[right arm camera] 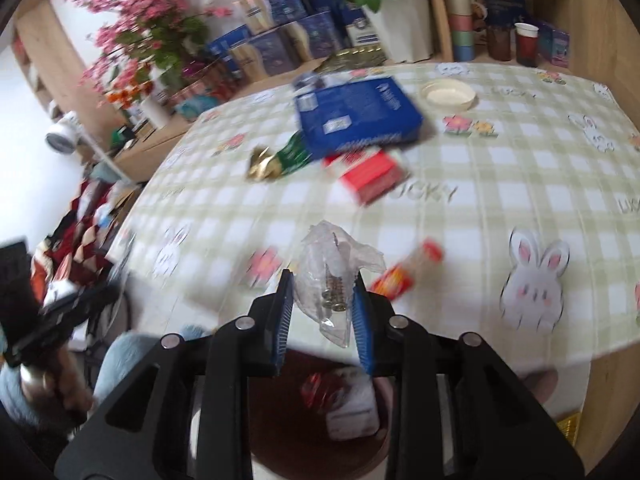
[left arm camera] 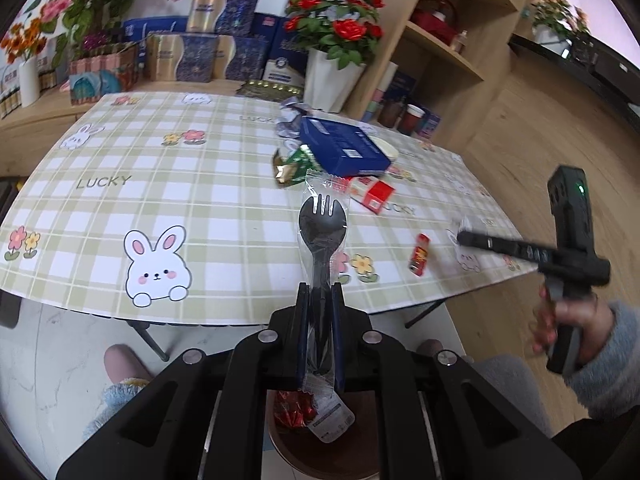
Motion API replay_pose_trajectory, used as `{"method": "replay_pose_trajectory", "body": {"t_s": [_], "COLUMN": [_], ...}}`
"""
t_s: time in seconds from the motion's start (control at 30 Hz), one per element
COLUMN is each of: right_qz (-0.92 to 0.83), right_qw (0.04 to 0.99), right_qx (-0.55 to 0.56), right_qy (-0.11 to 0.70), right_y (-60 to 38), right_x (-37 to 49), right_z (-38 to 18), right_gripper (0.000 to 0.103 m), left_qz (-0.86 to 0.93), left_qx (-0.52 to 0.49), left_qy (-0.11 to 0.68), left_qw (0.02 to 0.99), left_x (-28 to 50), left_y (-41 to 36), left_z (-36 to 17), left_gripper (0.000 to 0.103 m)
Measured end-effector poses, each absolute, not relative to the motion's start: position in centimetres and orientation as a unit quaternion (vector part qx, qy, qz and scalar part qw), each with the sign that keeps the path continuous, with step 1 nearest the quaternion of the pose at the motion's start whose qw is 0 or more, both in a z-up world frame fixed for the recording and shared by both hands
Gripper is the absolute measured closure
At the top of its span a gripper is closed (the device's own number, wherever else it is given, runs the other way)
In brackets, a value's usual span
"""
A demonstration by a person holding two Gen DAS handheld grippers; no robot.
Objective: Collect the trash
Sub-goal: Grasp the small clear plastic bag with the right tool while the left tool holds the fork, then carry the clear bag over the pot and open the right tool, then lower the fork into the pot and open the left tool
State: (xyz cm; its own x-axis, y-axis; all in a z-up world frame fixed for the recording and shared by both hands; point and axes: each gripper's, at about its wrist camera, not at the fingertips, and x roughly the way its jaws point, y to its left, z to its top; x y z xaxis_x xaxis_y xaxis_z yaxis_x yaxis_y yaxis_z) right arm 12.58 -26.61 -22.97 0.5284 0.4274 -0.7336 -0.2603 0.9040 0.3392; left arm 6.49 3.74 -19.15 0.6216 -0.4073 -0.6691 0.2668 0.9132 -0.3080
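My left gripper (left arm camera: pixel 320 288) is shut on a black spork in a clear wrapper (left arm camera: pixel 323 224), held over the near table edge. A clear plastic bag holding a few screws (right arm camera: pixel 325 258) is pinched between the blue pads (right arm camera: pixel 285 300) of my right gripper (right arm camera: pixel 322 285), which hangs above the table's front edge. Under both grippers stands a brown bin (left arm camera: pixel 362 432) (right arm camera: pixel 280 420) with a red wrapper (left arm camera: pixel 290 408) inside. The right gripper (left arm camera: pixel 462 236) shows blurred at the right of the left wrist view. The left gripper (right arm camera: pixel 80 300) shows blurred at the left of the right wrist view.
On the checked tablecloth (left arm camera: pixel 160 184) lie a blue box (left arm camera: pixel 344 148), a red-and-white carton (left arm camera: pixel 374 196), a green-gold wrapper (left arm camera: pixel 294 164), a small red packet (left arm camera: pixel 419 254), crumpled foil (left arm camera: pixel 292 118) and a white lid (right arm camera: pixel 448 94). Boxes, flower pots and shelves stand behind.
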Motion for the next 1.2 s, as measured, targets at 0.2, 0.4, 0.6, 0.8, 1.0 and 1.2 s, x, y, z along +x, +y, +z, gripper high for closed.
{"method": "replay_pose_trajectory", "body": {"t_s": [0.2,0.4,0.6,0.8,1.0,1.2], "right_qz": [0.211,0.211,0.235,0.199,0.134,0.116], "right_qw": [0.858,0.828,0.810,0.861,0.898,0.908], "right_qx": [0.102,0.121,0.113,0.105,0.097,0.114], "right_qy": [0.458,0.505,0.525,0.457,0.408,0.387], "right_y": [-25.9,-25.3,-23.6,-24.8,-26.8,-27.9], "right_x": [6.5,5.4,5.7,5.5,5.8,5.7], "right_z": [-24.9,-28.2,-29.3,-25.8,-23.1,-22.7], "right_gripper": [0.073,0.073,0.061,0.012,0.005,0.005], "left_qz": [-0.206,-0.214,-0.219,-0.221,-0.230,-0.239], "left_qx": [-0.074,-0.072,-0.062,-0.067,-0.061,-0.052], "left_qy": [0.400,0.411,0.423,0.433,0.436,0.445], "left_qw": [0.890,0.883,0.877,0.871,0.868,0.861], "left_x": [4.6,4.1,4.3,4.5,4.3,4.1], "left_y": [2.2,1.1,0.3,0.5,-0.1,-0.8], "left_z": [-19.2,-19.9,-20.6,-21.2,-21.3,-21.8], "left_gripper": [0.092,0.092,0.092,0.092,0.092,0.092]}}
